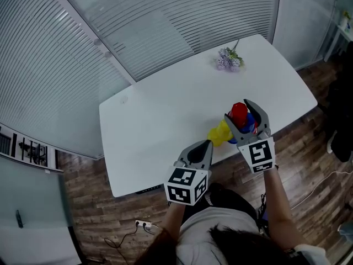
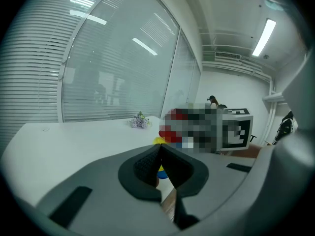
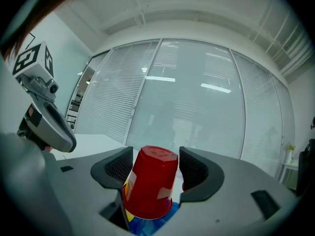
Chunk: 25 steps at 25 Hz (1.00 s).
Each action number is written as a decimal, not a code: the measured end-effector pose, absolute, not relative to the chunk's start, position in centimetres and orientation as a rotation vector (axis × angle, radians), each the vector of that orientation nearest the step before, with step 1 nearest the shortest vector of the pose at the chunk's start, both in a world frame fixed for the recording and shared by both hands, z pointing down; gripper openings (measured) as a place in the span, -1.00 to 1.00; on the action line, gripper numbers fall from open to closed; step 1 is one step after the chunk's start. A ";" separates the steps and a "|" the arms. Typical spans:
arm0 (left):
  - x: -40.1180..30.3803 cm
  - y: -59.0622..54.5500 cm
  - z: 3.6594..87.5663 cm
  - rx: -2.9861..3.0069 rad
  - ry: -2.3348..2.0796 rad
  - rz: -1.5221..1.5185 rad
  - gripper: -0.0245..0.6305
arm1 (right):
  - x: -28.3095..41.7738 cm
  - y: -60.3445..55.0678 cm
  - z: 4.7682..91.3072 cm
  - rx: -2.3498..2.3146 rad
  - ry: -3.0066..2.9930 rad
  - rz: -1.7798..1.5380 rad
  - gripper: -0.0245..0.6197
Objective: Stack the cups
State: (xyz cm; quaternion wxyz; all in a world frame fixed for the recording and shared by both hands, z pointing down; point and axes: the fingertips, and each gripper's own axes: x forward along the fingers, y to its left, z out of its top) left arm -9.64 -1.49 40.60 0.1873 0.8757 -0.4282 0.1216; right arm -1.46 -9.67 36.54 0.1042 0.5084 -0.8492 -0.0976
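A red cup (image 1: 239, 113) (image 3: 150, 181), bottom up and tilted, sits between the pads of my right gripper (image 1: 237, 109) (image 3: 155, 154), which is shut on it near the table's front right edge. Under its rim show a sliver of a yellow cup (image 3: 128, 211) and a blue cup (image 3: 147, 226). In the head view the blue cup (image 1: 250, 124) lies under the gripper and yellow cups (image 1: 219, 132) lie just left of it. My left gripper (image 1: 206, 144) (image 2: 160, 154) is shut on nothing, at the table's front edge, left of the cups and apart from them.
The white table (image 1: 165, 115) carries a small bunch of purple flowers (image 1: 229, 59) (image 2: 140, 120) at its far side. Glass walls with blinds stand behind it. Wooden floor (image 1: 309, 153) lies to the right and in front, with a cable on it.
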 end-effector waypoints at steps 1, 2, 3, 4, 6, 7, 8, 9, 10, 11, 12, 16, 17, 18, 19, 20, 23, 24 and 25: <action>-9.6 -1.5 40.6 2.463 -1.206 0.343 -0.87 | -1.5 -9.7 36.5 1.499 -2.507 -0.283 0.01; -9.6 -1.5 40.7 2.462 -1.206 0.344 -0.87 | -1.4 -9.8 36.5 1.500 -2.507 -0.281 0.01; -9.6 -1.4 40.7 2.462 -1.206 0.345 -0.87 | -1.4 -9.8 36.5 1.503 -2.506 -0.280 0.01; -9.6 -1.4 40.7 2.462 -1.206 0.345 -0.87 | -1.3 -9.9 36.4 1.506 -2.505 -0.278 0.03; -9.7 -1.4 40.6 2.461 -1.210 0.343 -0.87 | -1.2 -9.9 36.2 1.516 -2.508 -0.272 0.06; -9.7 -1.4 40.6 2.459 -1.214 0.340 -0.87 | -1.1 -9.8 36.1 1.522 -2.511 -0.270 0.06; -9.8 -1.5 40.5 2.458 -1.219 0.335 -0.87 | -1.0 -9.7 35.9 1.527 -2.514 -0.269 0.06; -9.9 -1.5 40.4 2.456 -1.226 0.330 -0.87 | -0.8 -9.6 35.8 1.531 -2.518 -0.269 0.06; -9.9 -1.6 40.3 2.455 -1.235 0.327 -0.87 | -0.7 -9.4 35.6 1.533 -2.524 -0.269 0.06; -10.0 -1.7 40.2 2.454 -1.245 0.327 -0.87 | -0.6 -9.2 35.4 1.533 -2.531 -0.268 0.06; -10.2 -1.7 40.1 2.454 -1.255 0.328 -0.87 | -0.6 -9.1 35.3 1.530 -2.538 -0.265 0.06; -10.7 -1.9 39.8 2.452 -1.286 0.328 -0.87 | -0.7 -8.6 35.1 1.521 -2.554 -0.270 0.06; -10.8 -1.9 39.7 2.450 -1.291 0.327 -0.87 | -0.7 -8.5 35.0 1.528 -2.558 -0.274 0.06; -10.9 -1.8 39.6 2.448 -1.293 0.323 -0.87 | -0.6 -8.4 34.8 1.539 -2.562 -0.278 0.06; -10.9 -1.7 39.6 2.448 -1.295 0.320 -0.87 | -0.5 -8.3 34.5 1.552 -2.566 -0.284 0.06; -10.9 -1.5 39.5 2.448 -1.296 0.317 -0.87 | -0.5 -8.1 34.1 1.567 -2.570 -0.292 0.06; -11.1 -1.4 39.4 2.460 -1.307 0.313 -0.87 | 0.0 -7.6 33.3 1.619 -2.572 -0.316 0.06; -11.1 -1.4 39.3 2.468 -1.316 0.312 -0.87 | 0.3 -7.4 33.1 1.638 -2.566 -0.318 0.06; -11.2 -1.5 39.1 2.479 -1.325 0.311 -0.87 | 0.7 -7.2 33.0 1.657 -2.563 -0.315 0.06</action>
